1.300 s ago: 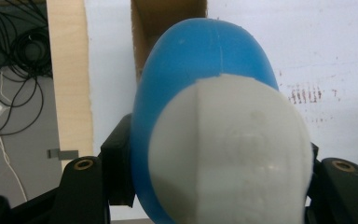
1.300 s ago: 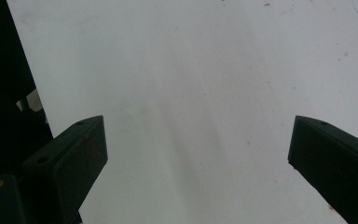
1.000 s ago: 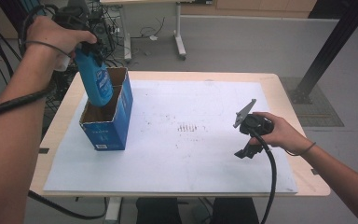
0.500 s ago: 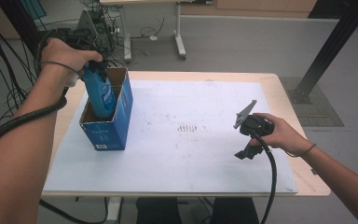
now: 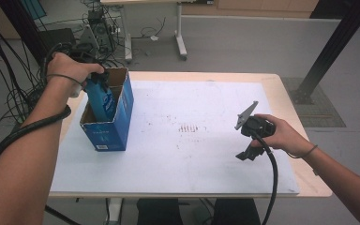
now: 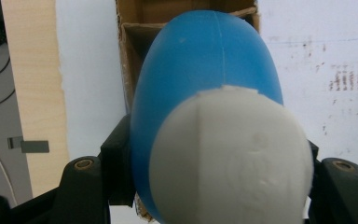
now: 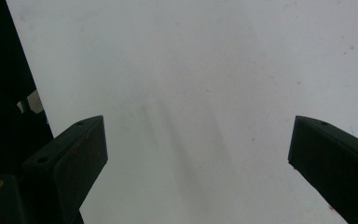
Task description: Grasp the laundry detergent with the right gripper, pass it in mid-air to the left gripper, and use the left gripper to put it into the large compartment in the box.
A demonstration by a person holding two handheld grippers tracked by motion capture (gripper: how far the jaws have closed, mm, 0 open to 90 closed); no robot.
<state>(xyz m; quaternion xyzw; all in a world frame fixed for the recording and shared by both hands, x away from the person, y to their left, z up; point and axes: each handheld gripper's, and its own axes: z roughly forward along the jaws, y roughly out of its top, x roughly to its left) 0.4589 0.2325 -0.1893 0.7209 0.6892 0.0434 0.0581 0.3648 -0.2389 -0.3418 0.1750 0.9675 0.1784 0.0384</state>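
From the high view, the left gripper [image 5: 95,79] pinches a blue bottle [image 5: 101,101] partly down inside the open blue box [image 5: 108,129], seemingly to stand it upright there. The left gripper view adds its white cap [image 6: 230,161] clamped between the jaws. The right gripper [image 7: 198,163] idles spread over the white sheet [image 7: 191,70].

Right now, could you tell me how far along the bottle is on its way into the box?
Partly done: the blue bottle sits lowered into the open cardboard box. In hand: the left gripper is shut on it near the white cap. Left: letting go. The right gripper rests open over the white sheet.
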